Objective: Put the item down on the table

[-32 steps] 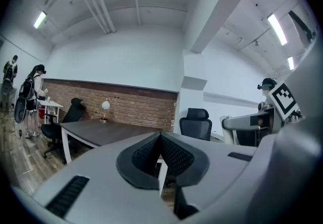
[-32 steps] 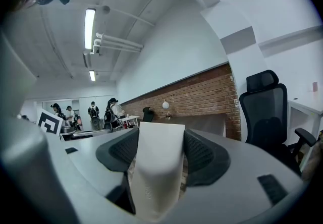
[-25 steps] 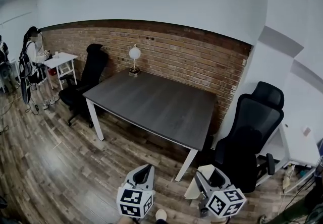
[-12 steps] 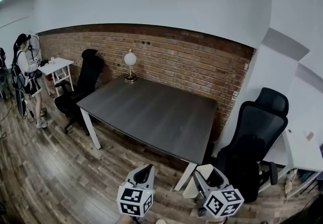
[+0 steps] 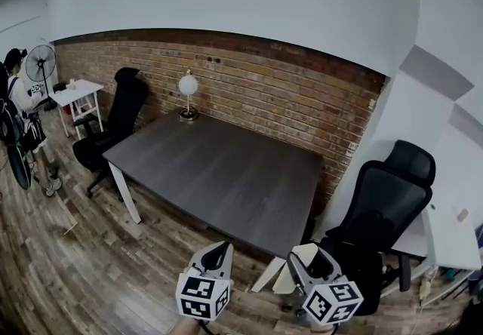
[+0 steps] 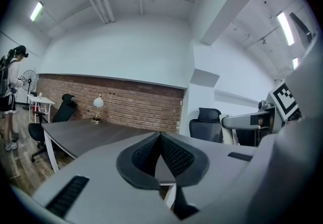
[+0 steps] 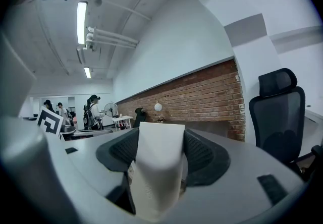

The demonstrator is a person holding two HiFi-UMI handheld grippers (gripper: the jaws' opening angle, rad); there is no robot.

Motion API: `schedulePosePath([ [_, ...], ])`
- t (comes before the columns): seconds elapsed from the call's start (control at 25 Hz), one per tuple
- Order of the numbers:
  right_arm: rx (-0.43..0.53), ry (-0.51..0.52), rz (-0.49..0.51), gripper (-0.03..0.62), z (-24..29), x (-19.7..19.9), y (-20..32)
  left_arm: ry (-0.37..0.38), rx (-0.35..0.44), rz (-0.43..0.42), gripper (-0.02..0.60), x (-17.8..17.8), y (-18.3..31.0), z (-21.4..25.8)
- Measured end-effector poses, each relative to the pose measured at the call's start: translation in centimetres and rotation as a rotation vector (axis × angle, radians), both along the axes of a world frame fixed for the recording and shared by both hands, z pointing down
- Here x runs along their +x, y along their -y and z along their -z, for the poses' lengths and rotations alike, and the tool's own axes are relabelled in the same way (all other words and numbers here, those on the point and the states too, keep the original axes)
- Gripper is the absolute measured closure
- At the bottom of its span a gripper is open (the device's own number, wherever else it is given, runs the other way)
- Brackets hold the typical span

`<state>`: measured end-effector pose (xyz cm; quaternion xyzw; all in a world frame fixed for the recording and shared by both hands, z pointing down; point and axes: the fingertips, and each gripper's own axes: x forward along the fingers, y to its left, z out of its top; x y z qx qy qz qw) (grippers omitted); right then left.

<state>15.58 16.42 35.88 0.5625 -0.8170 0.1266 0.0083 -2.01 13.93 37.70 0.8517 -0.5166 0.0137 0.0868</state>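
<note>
The left hand-held gripper (image 5: 218, 250) is hovering low in the head view, its jaws pressed together on nothing. Ahead, the dark grey bench (image 5: 219, 164) is carrying only a globe lamp (image 5: 187, 87) at its far edge. The right hand-held gripper (image 5: 306, 256) is clamping a white box (image 5: 287, 281) short of the bench's near right corner, over the wooden floor. Releasing it here would probably be dropping it, and setting it right at the corner would be risking a topple.
</note>
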Motion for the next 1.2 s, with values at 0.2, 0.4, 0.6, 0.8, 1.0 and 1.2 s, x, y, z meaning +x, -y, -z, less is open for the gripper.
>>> schedulePosePath([
  [0.2,0.011,-0.001,0.015,0.296,0.0,1.1,3.3,0.007,-0.004,0.014,0.565,0.7,3.1,-0.2],
  [0.4,0.024,0.025,0.015,0.296,0.1,2.3,6.0,0.025,0.003,0.024,0.565,1.5,5.7,0.3],
  [0.6,0.018,0.045,0.015,0.296,-0.4,3.1,7.7,0.046,-0.007,0.036,0.565,1.9,7.5,-0.2],
  [0.8,-0.005,0.051,0.013,0.296,-1.7,4.2,9.3,0.061,-0.03,0.046,0.565,2.4,8.6,-1.2],
  [1.0,-0.028,0.055,0.016,0.296,-2.3,3.9,9.9,0.058,-0.056,0.056,0.565,2.2,9.3,-2.1],
  [1.2,-0.034,0.054,-0.005,0.296,-3.1,3.9,10.9,0.06,-0.056,0.033,0.565,2.3,10.8,-2.8],
])
